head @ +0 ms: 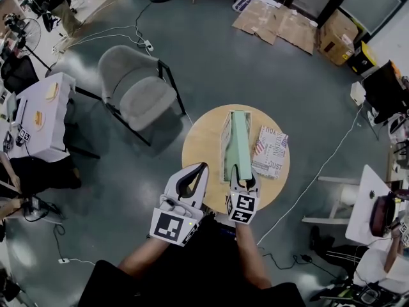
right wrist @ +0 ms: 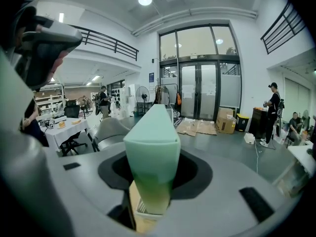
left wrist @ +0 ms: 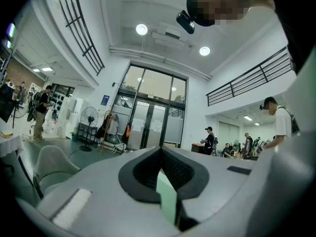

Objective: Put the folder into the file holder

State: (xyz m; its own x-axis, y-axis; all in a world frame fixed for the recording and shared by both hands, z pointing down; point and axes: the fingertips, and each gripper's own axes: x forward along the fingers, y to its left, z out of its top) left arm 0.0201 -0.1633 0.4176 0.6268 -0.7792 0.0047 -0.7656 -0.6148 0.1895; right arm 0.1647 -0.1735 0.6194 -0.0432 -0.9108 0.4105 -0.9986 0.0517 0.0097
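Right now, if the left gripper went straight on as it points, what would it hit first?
Nothing near: the left gripper points level into open room; probably the far glass doors, depth unclear.

A round wooden tabletop (head: 203, 147) stands on a grey-green floor. On its right part lies 1 booklet (head: 270, 151) with a pattern and printed letters. To the left, near it but apart, is 1 grey chair (head: 137, 88) with black legs. Far behind lie flat cardboard sheets (head: 275, 19) and 1 cardboard box (head: 337, 36). A white table (head: 48, 120) stands at the left edge. Near the glass doors (right wrist: 202, 95) stands 1 fan (left wrist: 89, 118).
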